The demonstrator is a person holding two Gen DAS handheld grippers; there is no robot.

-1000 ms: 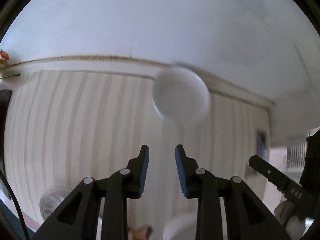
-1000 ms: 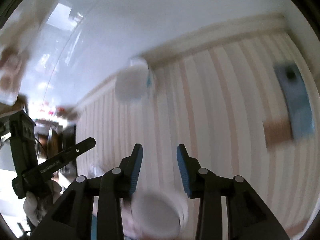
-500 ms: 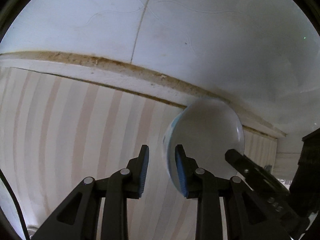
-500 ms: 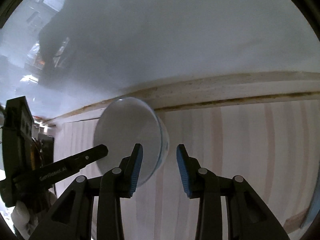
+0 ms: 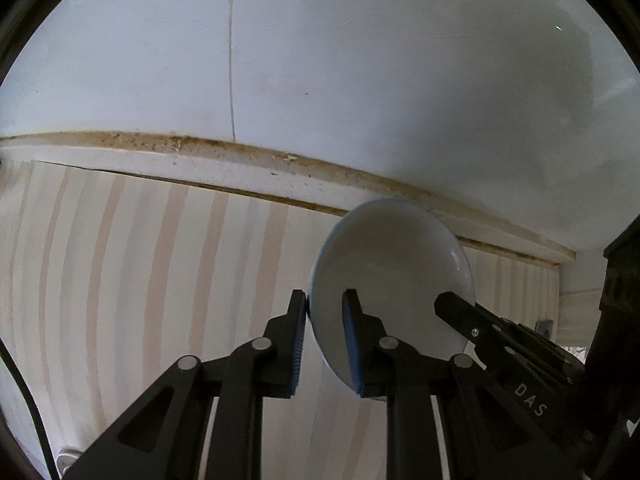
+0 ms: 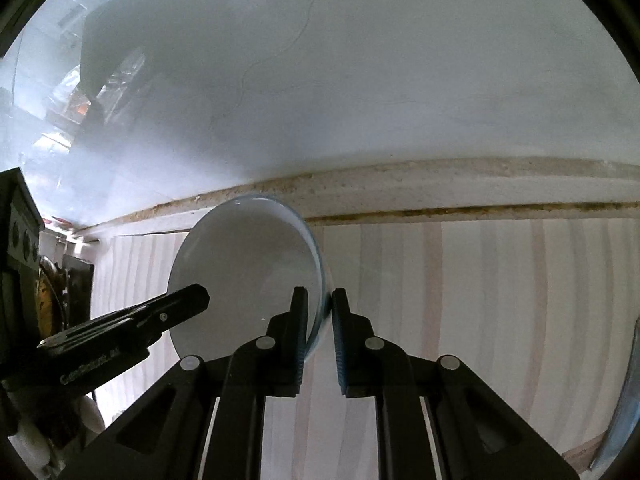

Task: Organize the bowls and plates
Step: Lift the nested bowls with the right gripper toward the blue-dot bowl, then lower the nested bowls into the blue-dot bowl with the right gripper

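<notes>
A white bowl [image 5: 396,276] with a pale blue outside stands on the striped surface close to the wall. My left gripper [image 5: 325,304] comes down over its left rim, jaws closing, with the pads pressing the rim between them. In the right wrist view the same bowl [image 6: 244,272] has my right gripper [image 6: 319,300] over its right rim. Those jaws are closing too, pinching the wall of the bowl. Each view shows the other gripper's black finger reaching into the bowl from the far side.
The cream and beige striped surface [image 5: 140,280] ends at a stained seam [image 5: 240,152] under a white tiled wall [image 5: 360,60]. Dark equipment [image 6: 24,264] stands at the left of the right wrist view. A blue flat object [image 6: 624,400] lies at its right edge.
Both grippers have come down to the bowl, which now looks much larger. The jaws that stood apart have closed onto opposite sides of its rim.
</notes>
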